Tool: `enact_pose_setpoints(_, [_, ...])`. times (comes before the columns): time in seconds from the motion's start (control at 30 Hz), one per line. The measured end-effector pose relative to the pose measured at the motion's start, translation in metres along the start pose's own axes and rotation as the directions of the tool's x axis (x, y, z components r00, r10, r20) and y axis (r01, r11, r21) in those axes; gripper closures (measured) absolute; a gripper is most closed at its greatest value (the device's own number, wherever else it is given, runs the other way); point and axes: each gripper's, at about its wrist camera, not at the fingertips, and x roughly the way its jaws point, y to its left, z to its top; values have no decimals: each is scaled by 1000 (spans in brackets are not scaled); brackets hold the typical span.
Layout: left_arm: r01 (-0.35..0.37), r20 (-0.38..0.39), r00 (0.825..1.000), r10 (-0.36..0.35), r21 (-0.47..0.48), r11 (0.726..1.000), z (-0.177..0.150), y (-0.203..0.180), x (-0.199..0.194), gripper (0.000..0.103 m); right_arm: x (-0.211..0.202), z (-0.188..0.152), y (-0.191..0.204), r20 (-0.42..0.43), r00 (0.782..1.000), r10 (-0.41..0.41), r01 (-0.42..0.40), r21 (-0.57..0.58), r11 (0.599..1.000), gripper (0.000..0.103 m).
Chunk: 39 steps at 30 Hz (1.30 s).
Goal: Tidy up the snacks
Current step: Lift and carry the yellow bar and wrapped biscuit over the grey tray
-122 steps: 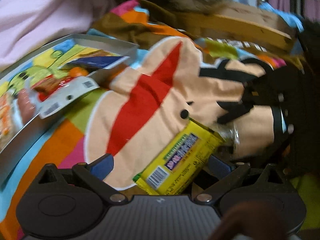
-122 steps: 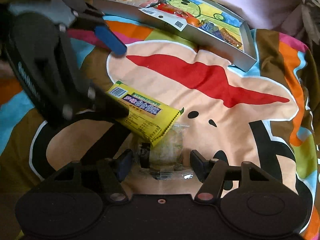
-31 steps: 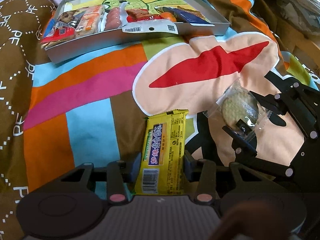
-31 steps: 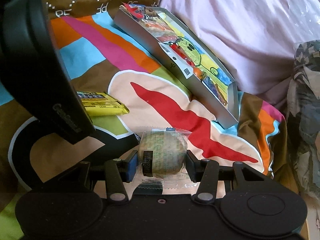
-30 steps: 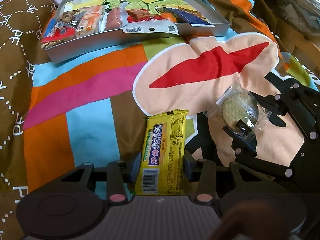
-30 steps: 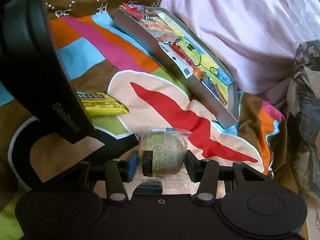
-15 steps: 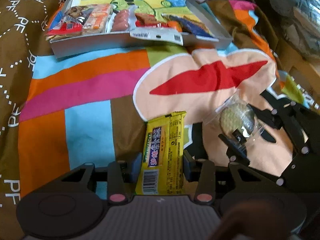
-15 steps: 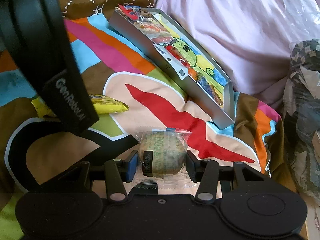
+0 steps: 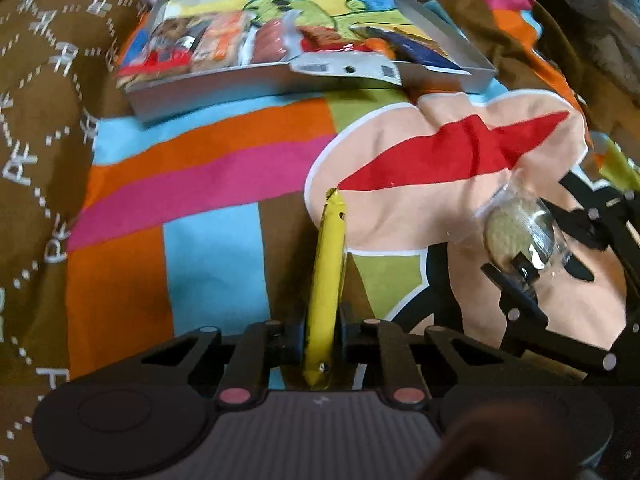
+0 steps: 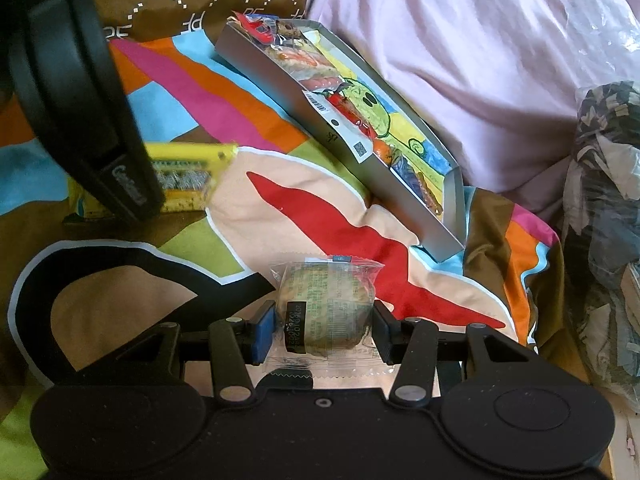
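My left gripper is shut on a yellow snack bar, now turned edge-on and held above the colourful blanket. The same yellow snack bar shows in the right wrist view, partly behind the left gripper's body. My right gripper is shut on a round biscuit in a clear wrapper; that wrapped biscuit also appears at the right of the left wrist view. A grey tray with a cartoon-printed base holds several snack packs and lies ahead; the tray stretches diagonally in the right wrist view.
A brown patterned pillow lies behind the tray's left end. Pink bedding rises behind the tray. A heap of dark patterned cloth and plastic sits at the right. The colourful blanket covers the space before the tray.
The left gripper has rolled, so the yellow bar went from lying flat to standing on edge, and it has moved closer to the tray. The right gripper keeps holding the biscuit and drifted slightly forward.
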Motion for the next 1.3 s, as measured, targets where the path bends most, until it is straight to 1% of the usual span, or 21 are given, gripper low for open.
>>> enact_pose_setpoints(0.07, [8,3,1000,-8,-10,1000,1,2,0,87,0,0,1,3,1000,-2,2,-3,1000,52])
enact_pose_setpoints(0.1, [13,8,1000,-13,-8,1000,1,2,0,90,0,1,1,4,1000,-2,2,-4,1000,52])
enact_pose_setpoints(0.17, [25,20,1000,-25,-11,1000,-1,2,-1,92,0,1,1,9,1000,-7,7,-5,1000,52])
enact_pose_setpoints(0.23, [32,36,999,-31,-3,999,-2,0,-3,92,-1,1,1,20,1000,-17,17,-5,1000,52])
enact_pose_setpoints(0.4, [50,109,993,-51,11,999,-2,-4,-15,93,-3,4,-1,49,998,-47,48,-6,999,52])
enact_pose_setpoints(0.53, [62,174,983,-63,9,998,6,-5,-28,92,-4,7,-7,86,992,-93,92,15,996,52])
enact_pose_setpoints(0.63, [58,213,975,-59,10,998,24,-8,-34,92,0,12,-21,113,984,-138,129,79,988,52])
enact_pose_setpoints(0.77, [39,269,962,-41,15,999,58,-8,-42,92,11,18,-42,142,967,-210,184,176,967,52])
enact_pose_setpoints(0.9, [29,317,948,-35,22,999,99,-14,-47,92,30,27,-65,170,942,-290,235,281,931,52])
enact_pose_setpoints(0.97, [24,328,944,-35,37,999,120,-18,-45,92,40,32,-76,178,930,-320,254,317,914,52])
enact_pose_setpoints(1.03, [20,333,942,-36,49,999,140,-23,-39,92,48,37,-87,183,924,-336,257,352,900,52])
enact_pose_setpoints(1.2, [9,319,947,-30,69,998,175,-34,-11,92,75,47,-109,189,924,-331,234,403,884,52])
enact_pose_setpoints(1.3, [2,301,953,-23,71,998,190,-38,11,92,94,52,-120,176,932,-317,216,434,875,52])
